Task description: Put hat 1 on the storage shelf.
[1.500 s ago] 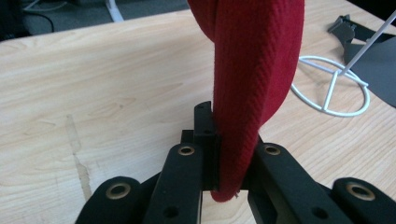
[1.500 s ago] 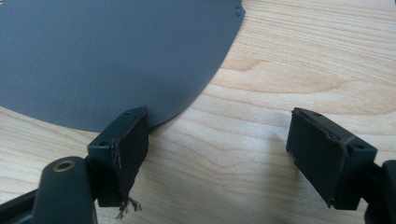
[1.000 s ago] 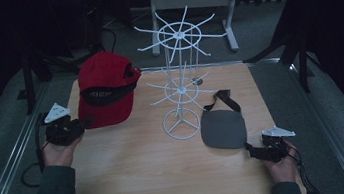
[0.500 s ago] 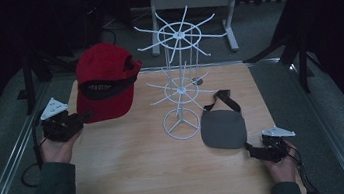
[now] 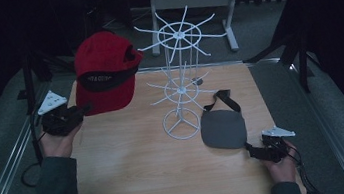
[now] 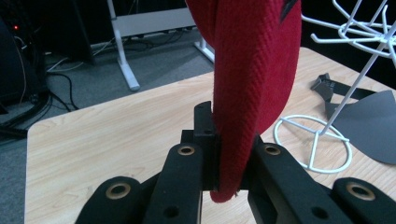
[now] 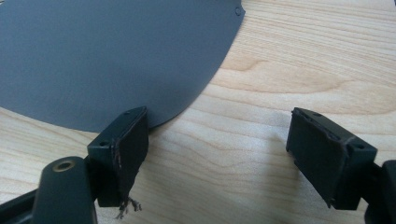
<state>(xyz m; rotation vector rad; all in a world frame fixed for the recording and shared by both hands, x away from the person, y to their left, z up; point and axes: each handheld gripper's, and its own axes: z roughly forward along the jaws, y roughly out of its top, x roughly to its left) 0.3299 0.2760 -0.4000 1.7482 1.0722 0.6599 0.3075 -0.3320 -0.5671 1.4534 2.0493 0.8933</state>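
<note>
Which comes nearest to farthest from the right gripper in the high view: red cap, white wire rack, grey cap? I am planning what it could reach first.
Measured from the right gripper, low at the table's right:
1. Grey cap, lying flat just beside it.
2. White wire rack, standing mid-table.
3. Red cap, raised at the far left, held in the left gripper.

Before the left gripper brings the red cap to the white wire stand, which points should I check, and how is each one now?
1. Grip: left gripper shut on the brim of the red cap: ok.
2. Cap lifted off the table: ok.
3. White wire stand upright: ok.
4. Path from cap to stand free of other things: ok.
5. Right gripper open, beside the grey visor, away from the stand: ok.
6. Which hook fits the cap: cannot tell.
</note>
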